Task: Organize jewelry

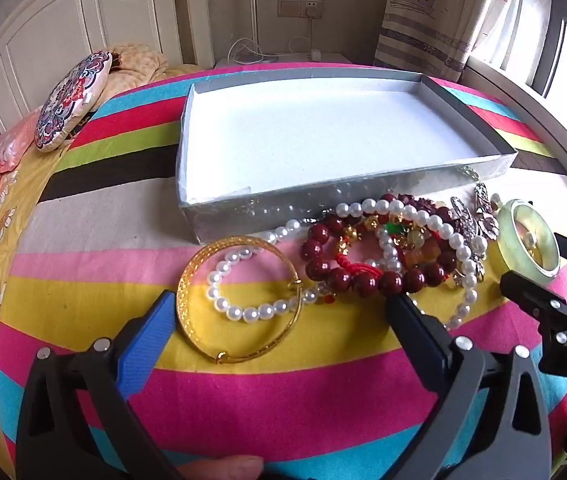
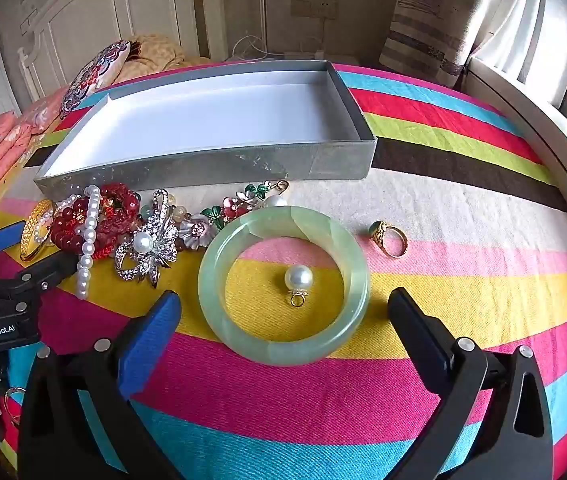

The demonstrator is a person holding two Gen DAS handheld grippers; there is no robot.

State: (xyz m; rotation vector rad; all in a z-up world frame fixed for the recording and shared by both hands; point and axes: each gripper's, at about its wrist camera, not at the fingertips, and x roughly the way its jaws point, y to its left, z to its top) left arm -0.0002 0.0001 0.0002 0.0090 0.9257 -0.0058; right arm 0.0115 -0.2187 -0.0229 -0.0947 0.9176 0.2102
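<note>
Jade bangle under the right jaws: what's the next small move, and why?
Probably lower the right gripper and close on the near rim of the jade bangle. Its jaws are open and empty, the bangle lies flat between them, and the box holds nothing yet.

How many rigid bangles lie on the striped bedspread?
2. The gold bangle lies before the left gripper, a pearl strand crossing it. The green jade bangle lies before the right gripper, ringing a pearl pendant. The pile may hide more.

A: At lower left of the right wrist view, a ring (image 2: 13, 394) sits half behind the gripper's arm.

B: In the left view, lower edge, a fingertip (image 1: 227, 467) is cut off; tangled beads (image 1: 395, 248) hide each other.
</note>
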